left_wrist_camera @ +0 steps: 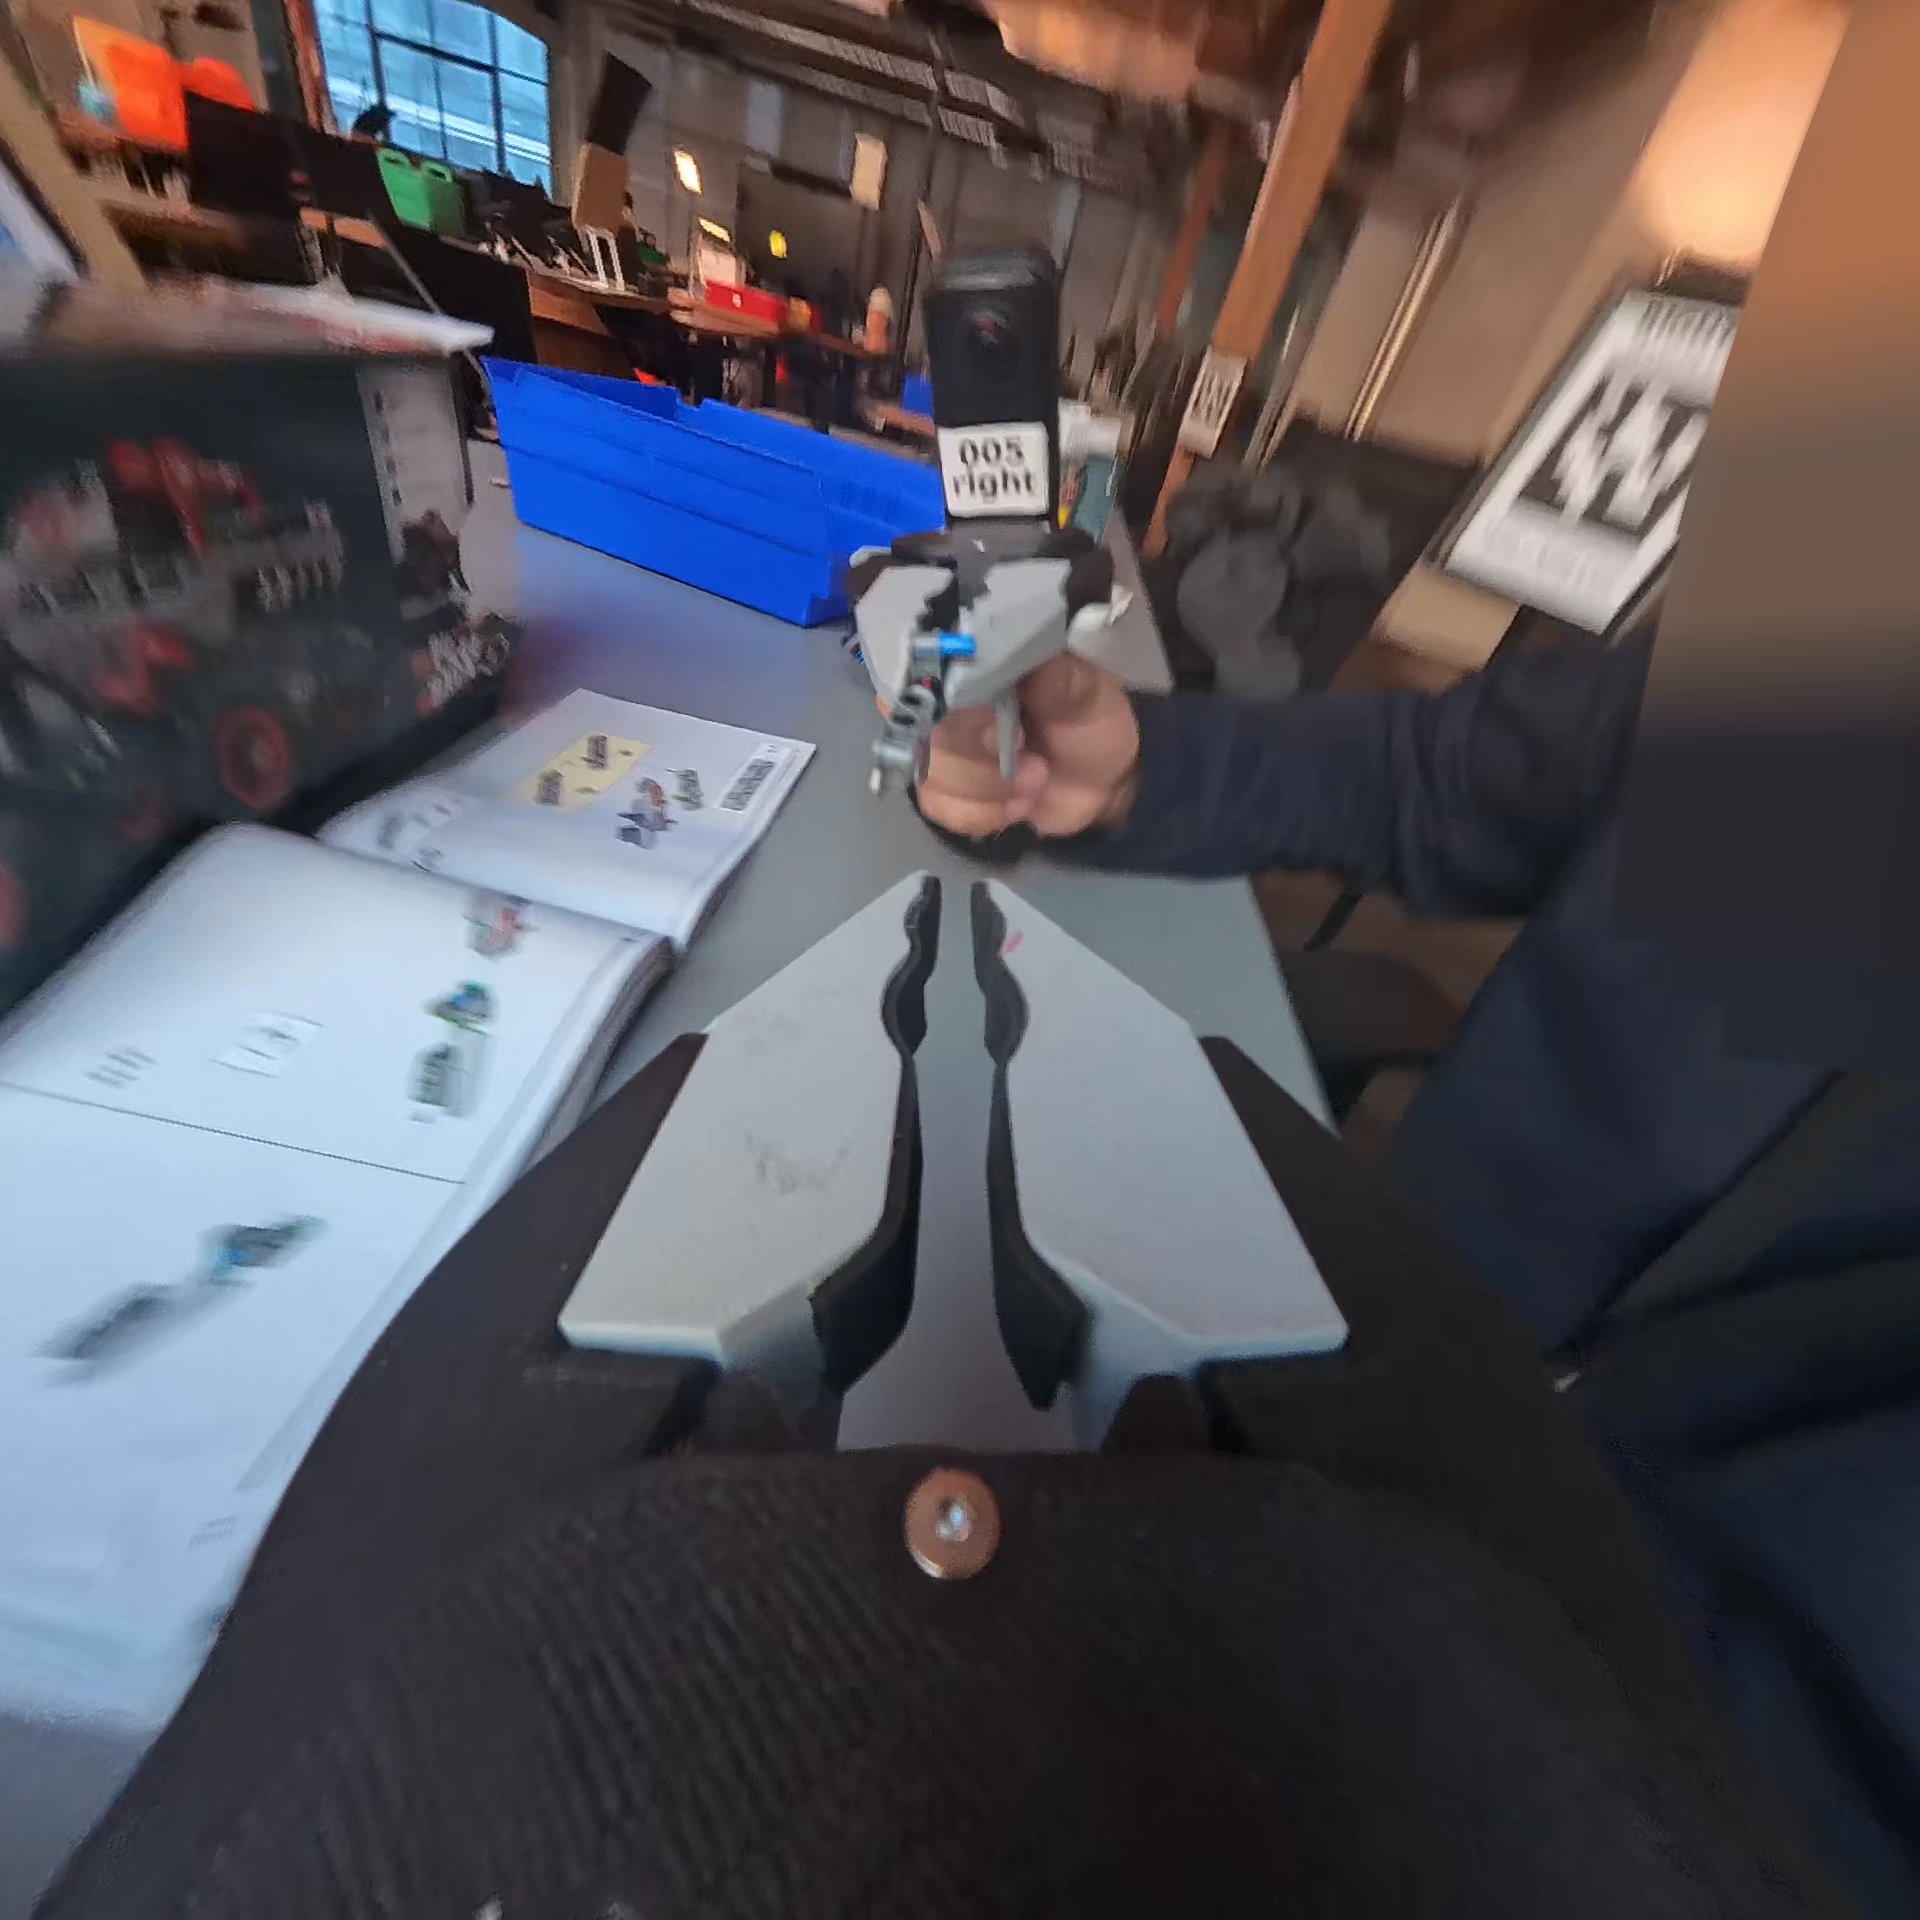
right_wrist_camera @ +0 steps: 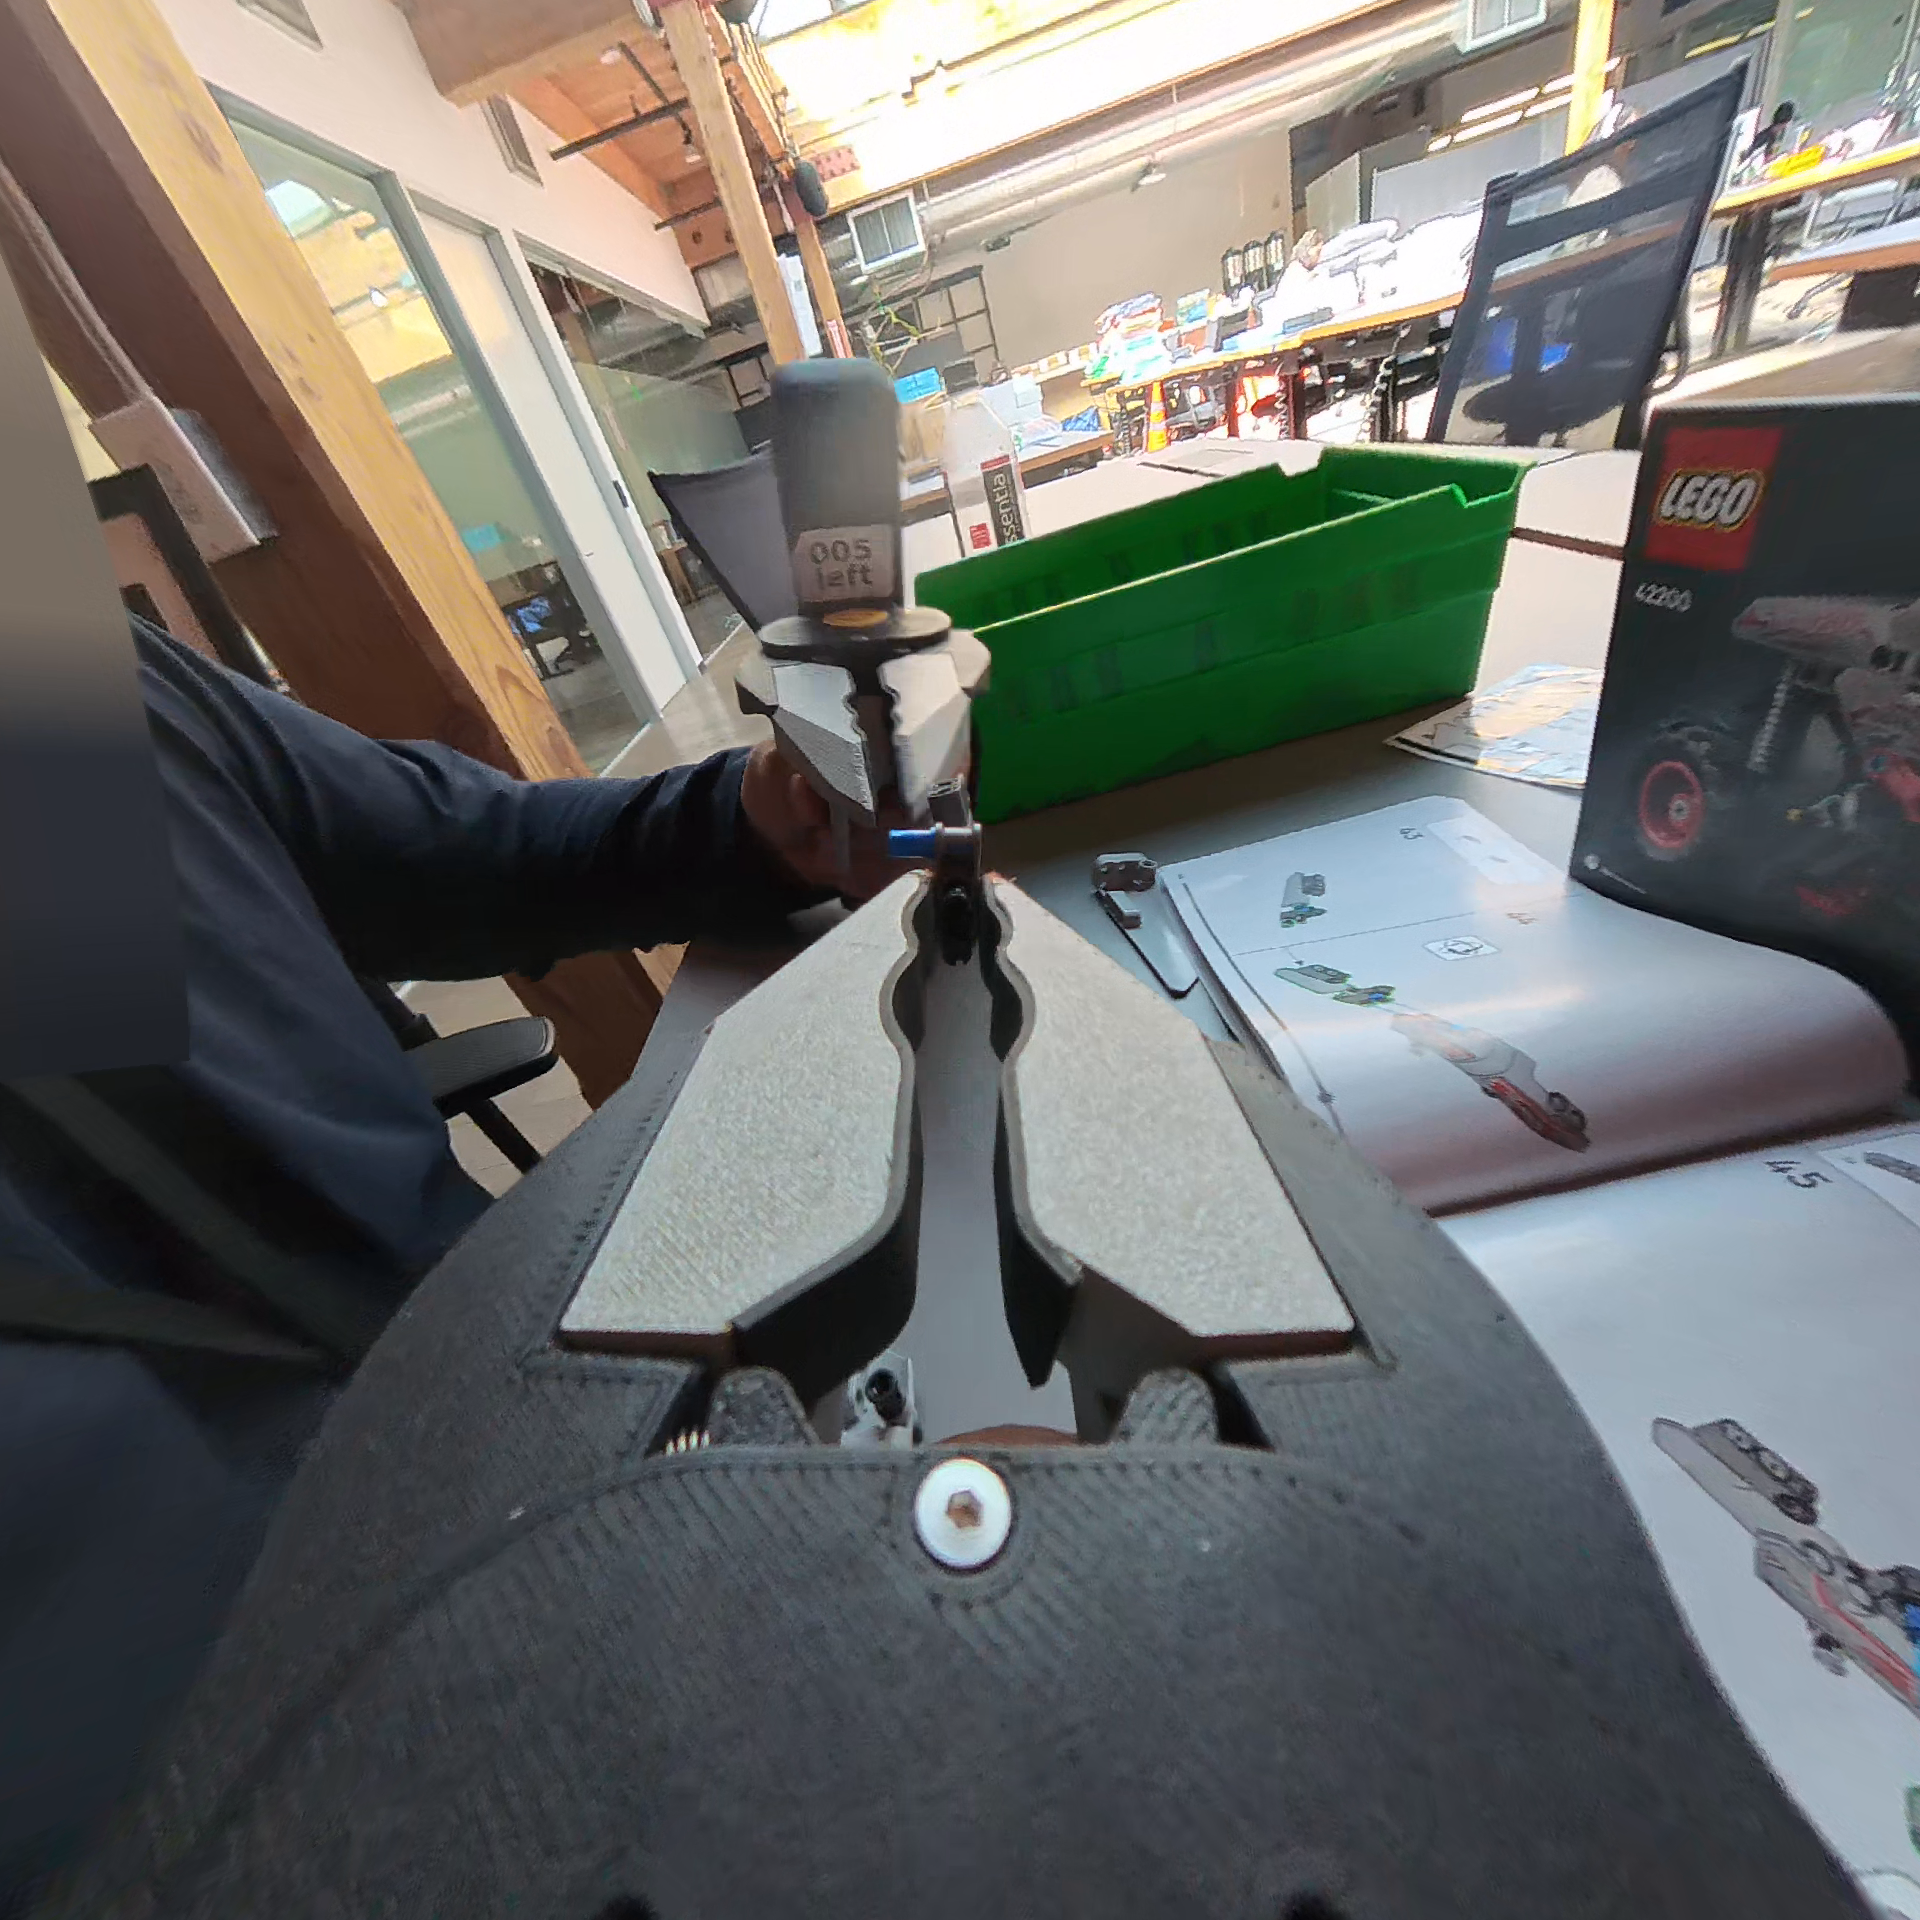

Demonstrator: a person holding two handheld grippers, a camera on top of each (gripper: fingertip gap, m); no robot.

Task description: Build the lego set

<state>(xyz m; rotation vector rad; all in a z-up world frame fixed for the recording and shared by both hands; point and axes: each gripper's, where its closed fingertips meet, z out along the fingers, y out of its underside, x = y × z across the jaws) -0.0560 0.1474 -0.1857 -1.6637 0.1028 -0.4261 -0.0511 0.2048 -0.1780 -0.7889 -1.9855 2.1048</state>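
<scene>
I am holding my right gripper (right_wrist_camera: 954,914) clamped on a small grey lego assembly (right_wrist_camera: 954,862) with a blue pin, which is sticking out past its fingertips. My left gripper (left_wrist_camera: 954,904) is facing it, jaws narrowed to a slim gap with nothing between them. The open instruction booklet (right_wrist_camera: 1455,987) is lying to the right of my right gripper, and a loose grey piece (right_wrist_camera: 1124,875) is sitting just beside the booklet.

Bare table (left_wrist_camera: 810,644) between booklet (left_wrist_camera: 582,800) and blue bin (left_wrist_camera: 665,488) lies open.
</scene>
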